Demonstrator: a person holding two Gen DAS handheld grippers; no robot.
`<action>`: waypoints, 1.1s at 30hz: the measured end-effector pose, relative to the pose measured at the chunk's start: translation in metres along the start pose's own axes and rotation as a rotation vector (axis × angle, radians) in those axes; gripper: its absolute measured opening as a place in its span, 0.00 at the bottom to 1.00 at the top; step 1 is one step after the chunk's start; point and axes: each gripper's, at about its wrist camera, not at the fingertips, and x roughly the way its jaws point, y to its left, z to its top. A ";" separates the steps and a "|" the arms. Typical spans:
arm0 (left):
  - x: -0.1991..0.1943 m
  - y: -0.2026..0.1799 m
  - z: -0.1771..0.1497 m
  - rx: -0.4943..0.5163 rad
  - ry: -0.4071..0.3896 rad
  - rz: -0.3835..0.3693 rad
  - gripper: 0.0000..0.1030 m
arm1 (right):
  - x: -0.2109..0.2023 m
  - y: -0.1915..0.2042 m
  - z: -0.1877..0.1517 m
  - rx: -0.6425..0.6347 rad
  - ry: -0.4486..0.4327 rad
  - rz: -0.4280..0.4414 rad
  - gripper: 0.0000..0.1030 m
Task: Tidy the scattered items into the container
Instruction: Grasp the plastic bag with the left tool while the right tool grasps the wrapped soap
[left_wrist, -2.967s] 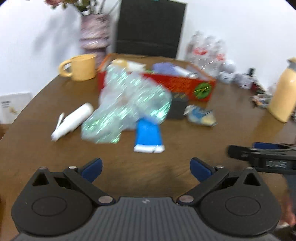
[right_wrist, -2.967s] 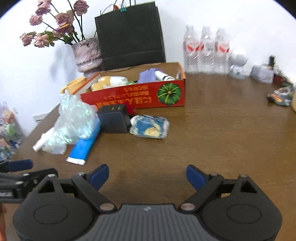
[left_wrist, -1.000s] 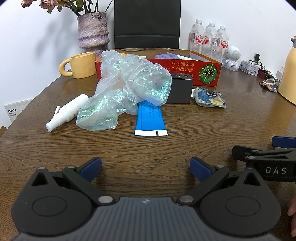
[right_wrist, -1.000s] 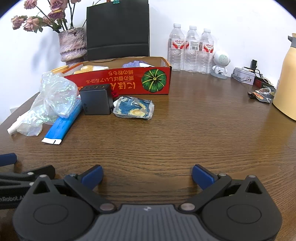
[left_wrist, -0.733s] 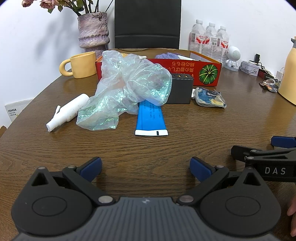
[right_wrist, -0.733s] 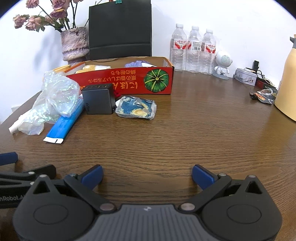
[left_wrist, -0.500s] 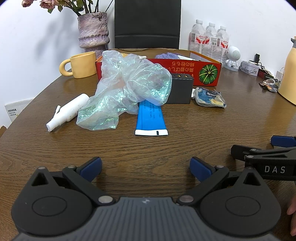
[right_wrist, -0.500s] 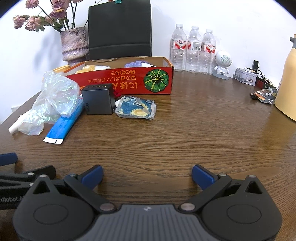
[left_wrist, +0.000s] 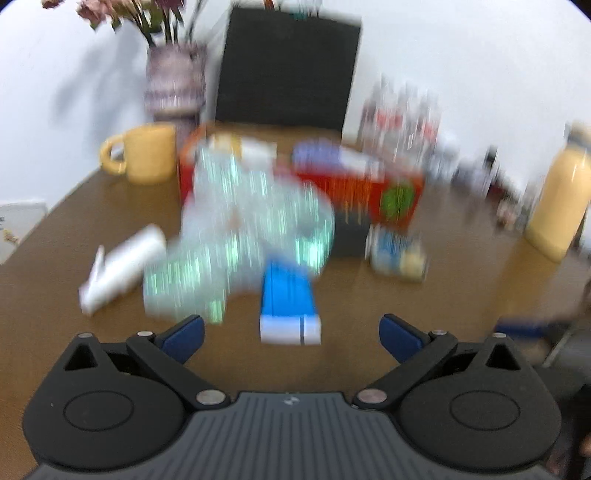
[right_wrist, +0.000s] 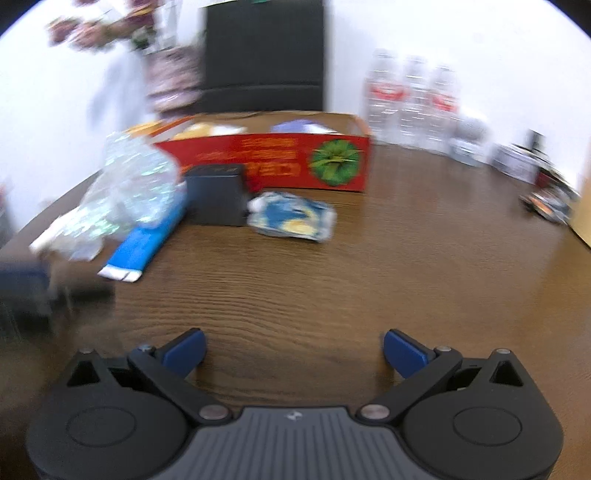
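Both views are evenly and brightly lit against a white wall (left_wrist: 461, 55), with soft shadows cast on it behind the vase of flowers (left_wrist: 173, 81) and a dull sheen seen on the wooden table (right_wrist: 369, 258). Heavy motion blur is spread over the left wrist view — the crumpled plastic bag (left_wrist: 240, 229) is smeared into vertical streaks — while the right wrist view is blurred less, mostly towards its left edge. Fisheye bending is seen at the borders, and the corners are darkened.

Non-task items: yellow mug (left_wrist: 149, 153) at 10 o'clock; vase (left_wrist: 174, 83) behind it; black bag (right_wrist: 264, 55) at 12; water bottles (right_wrist: 412, 103) at 1; yellow flask (left_wrist: 557, 206) at 3.
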 end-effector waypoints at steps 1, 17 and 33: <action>0.005 0.005 0.011 0.017 -0.007 -0.011 1.00 | 0.001 0.000 0.003 -0.008 0.003 0.007 1.00; 0.079 0.034 0.038 0.116 0.094 -0.015 0.29 | 0.078 -0.023 0.064 -0.049 -0.034 0.120 0.70; 0.014 0.023 0.115 0.042 -0.164 -0.056 0.15 | 0.035 -0.011 0.046 -0.060 -0.211 0.074 0.22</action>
